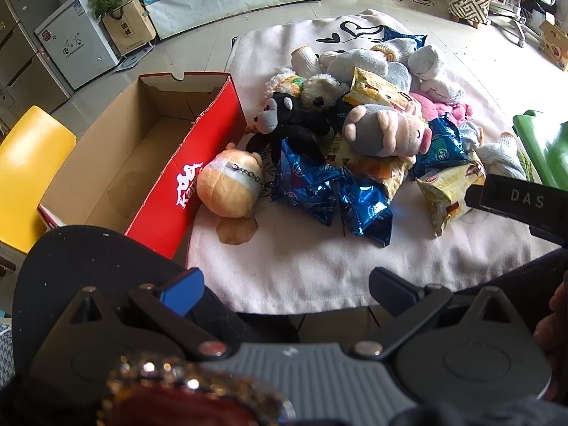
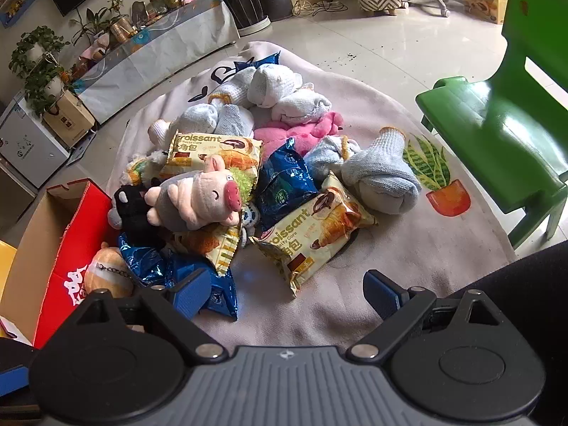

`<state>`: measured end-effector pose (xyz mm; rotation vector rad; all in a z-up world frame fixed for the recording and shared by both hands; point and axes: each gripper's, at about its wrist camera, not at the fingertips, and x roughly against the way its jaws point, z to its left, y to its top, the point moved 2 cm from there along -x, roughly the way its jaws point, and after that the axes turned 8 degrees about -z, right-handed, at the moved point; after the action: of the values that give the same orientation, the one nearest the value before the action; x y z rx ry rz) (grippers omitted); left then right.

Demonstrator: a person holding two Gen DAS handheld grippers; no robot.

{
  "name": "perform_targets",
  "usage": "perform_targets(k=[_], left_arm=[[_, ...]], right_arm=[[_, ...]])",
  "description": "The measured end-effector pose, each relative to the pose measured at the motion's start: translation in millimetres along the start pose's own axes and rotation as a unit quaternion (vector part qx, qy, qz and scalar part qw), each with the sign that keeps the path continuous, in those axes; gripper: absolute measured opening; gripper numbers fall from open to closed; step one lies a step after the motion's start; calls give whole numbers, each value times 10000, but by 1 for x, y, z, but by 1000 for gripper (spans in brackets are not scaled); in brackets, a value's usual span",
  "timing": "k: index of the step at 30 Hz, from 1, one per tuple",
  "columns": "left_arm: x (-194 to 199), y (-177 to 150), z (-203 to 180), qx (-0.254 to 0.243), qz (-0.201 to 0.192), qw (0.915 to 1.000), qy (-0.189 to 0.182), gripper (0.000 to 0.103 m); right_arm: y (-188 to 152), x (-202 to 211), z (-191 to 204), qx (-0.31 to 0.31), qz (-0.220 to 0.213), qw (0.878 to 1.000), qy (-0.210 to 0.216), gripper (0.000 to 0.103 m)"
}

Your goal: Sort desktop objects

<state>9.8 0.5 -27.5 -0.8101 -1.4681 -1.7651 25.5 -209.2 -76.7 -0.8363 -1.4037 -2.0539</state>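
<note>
We find both grippers, left (image 1: 285, 285) and right (image 2: 287, 291), spread wide and empty above the cloth (image 1: 301, 259). The pile (image 2: 248, 177) of toys, snack packs and socks lies mid-cloth, the red box (image 1: 149, 163) touching its left edge. Only the right view shows the green chair (image 2: 504, 120) whole
</note>
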Motion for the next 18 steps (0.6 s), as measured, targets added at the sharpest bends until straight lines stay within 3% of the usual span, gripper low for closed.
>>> perform_targets(k=[18], left_arm=[[-4, -2, 3, 123, 201, 9997, -23, 103]], right_arm=[[0, -1, 1, -86, 168, 9998, 85, 93]])
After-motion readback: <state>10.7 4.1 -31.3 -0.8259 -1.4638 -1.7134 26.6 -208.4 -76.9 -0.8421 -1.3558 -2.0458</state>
